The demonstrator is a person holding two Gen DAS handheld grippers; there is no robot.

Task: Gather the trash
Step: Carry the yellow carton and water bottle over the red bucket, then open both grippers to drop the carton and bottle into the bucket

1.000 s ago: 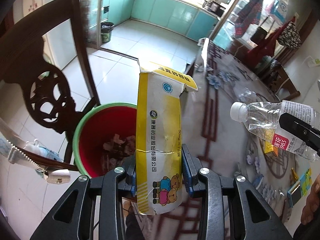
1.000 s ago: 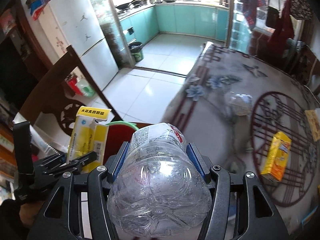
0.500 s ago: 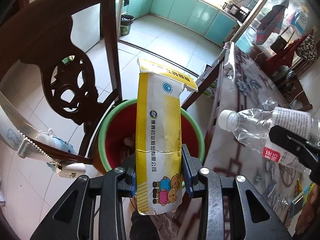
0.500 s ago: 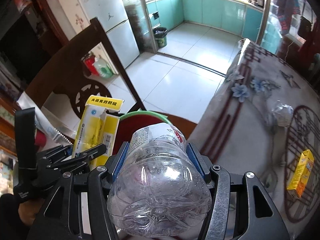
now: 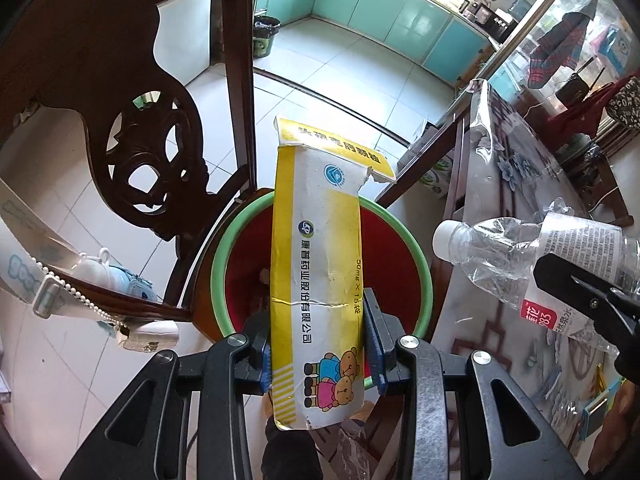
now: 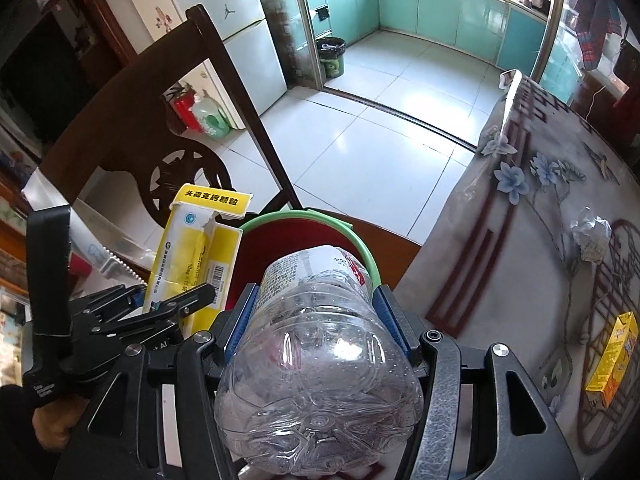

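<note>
Left gripper (image 5: 318, 344) clamps the lower end of a torn yellow carton (image 5: 318, 276), upright above the red bin (image 5: 424, 264). Light, crushable card: grip the flat faces. Right gripper (image 6: 318, 320) squeezes an empty plastic bottle (image 6: 316, 364) beside the bin; thin, slick walls, so grip mid-body.

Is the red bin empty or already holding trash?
Holding some: scraps lie on the floor of the red bin, beside the yellow carton.
</note>
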